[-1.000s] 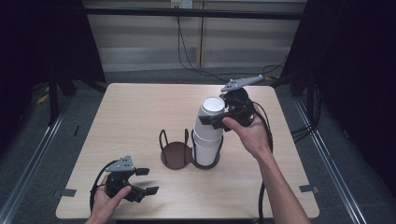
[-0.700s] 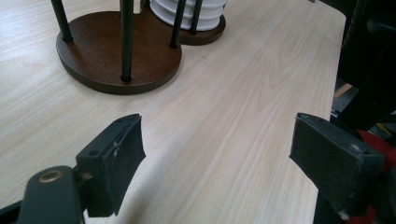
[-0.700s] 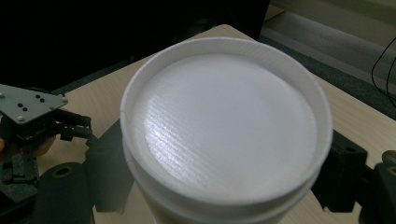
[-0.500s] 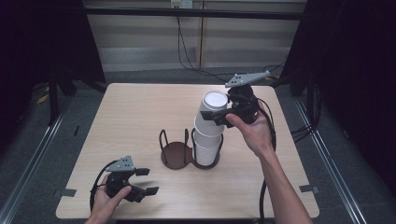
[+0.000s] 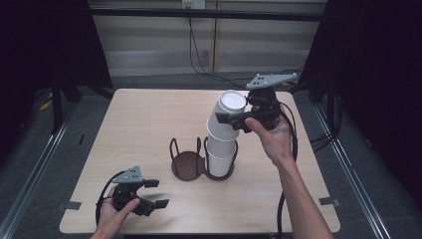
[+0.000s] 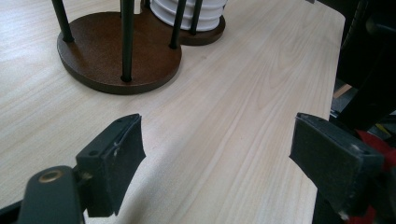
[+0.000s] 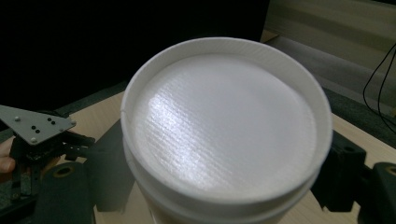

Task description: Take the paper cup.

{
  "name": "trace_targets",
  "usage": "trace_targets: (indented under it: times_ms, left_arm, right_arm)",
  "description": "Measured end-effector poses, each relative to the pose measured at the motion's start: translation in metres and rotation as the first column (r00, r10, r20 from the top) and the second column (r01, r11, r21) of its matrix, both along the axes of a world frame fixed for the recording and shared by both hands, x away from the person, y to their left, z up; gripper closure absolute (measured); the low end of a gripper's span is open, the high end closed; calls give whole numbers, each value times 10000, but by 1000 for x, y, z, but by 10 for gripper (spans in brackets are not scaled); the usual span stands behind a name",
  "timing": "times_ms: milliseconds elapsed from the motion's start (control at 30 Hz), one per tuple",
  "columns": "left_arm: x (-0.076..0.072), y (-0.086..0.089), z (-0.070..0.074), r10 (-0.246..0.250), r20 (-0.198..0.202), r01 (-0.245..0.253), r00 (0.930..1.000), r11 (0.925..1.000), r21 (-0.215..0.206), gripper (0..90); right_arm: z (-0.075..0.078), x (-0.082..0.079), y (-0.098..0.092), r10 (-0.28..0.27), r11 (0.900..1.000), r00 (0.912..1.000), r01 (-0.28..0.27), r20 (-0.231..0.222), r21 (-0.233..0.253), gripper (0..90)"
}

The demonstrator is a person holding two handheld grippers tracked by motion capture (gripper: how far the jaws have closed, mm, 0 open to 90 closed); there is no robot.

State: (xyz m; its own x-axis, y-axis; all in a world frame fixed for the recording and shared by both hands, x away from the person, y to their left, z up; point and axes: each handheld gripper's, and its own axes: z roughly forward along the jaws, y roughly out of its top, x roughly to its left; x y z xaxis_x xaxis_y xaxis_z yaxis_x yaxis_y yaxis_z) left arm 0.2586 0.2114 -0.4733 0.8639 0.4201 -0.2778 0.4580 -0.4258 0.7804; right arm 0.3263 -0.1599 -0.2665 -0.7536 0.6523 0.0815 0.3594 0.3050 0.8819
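A white cup, upside down and tilted, is held above a stack of white cups with my right gripper shut on its sides. Its lower rim still meets the top of the stack. The stack stands in the right ring of a brown two-ring cup holder with black posts; the left ring is empty. In the right gripper view the cup's base sits between the jaws of the right gripper. My left gripper rests open near the table's front left corner, apart from the holder and the stack.
The light wood table has bare surface on its left half and behind the holder. Its right edge lies close to the left gripper's far jaw. Cables trail off the table's right side.
My right gripper has lifted the top cup upward and slightly right, tilting it off the stack. The left gripper has stayed where it was.
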Motion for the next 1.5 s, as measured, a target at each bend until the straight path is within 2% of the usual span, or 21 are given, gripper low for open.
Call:
trace_targets:
  times_ms: [167, 467, 567, 767, 933, 1033, 1300, 1500]
  left_arm:
    - [0, 0, 0, 27, 87, -28, 10000, 10000, 28, 170]
    - [0, 0, 0, 31, 65, -32, 10000, 10000, 61, 170]
    - [0, 0, 0, 40, 55, -41, 10000, 10000, 74, 170]
    - [0, 0, 0, 42, 68, -42, 10000, 10000, 57, 170]
    - [-1, 0, 0, 18, 85, -19, 10000, 10000, 72, 170]
    - [0, 0, 1, 74, 79, -74, 9999, 10000, -65, 170]
    - [0, 1, 1, 97, 128, -95, 9999, 9999, -109, 170]
    - [0, 2, 2, 129, 127, -126, 9998, 9997, -231, 170]
  right_arm:
    - [3, -2, -1, 37, 10000, 9998, -38, 195, 22, 223]
    - [6, -6, -9, -133, 9979, 9985, 100, 529, 635, 224]
    - [7, -8, -11, -153, 9949, 9979, 88, 634, 1003, 225]
    - [9, -9, -13, -189, 9928, 9971, 101, 733, 1193, 226]
    - [11, -12, -17, -156, 9888, 9966, 34, 809, 1489, 226]
    - [13, -14, -20, -157, 9854, 9954, -6, 948, 1702, 226]
    - [15, -17, -26, -160, 9803, 9944, -49, 1042, 1973, 227]
    - [18, -22, -34, -170, 9726, 9935, -96, 1123, 2323, 228]
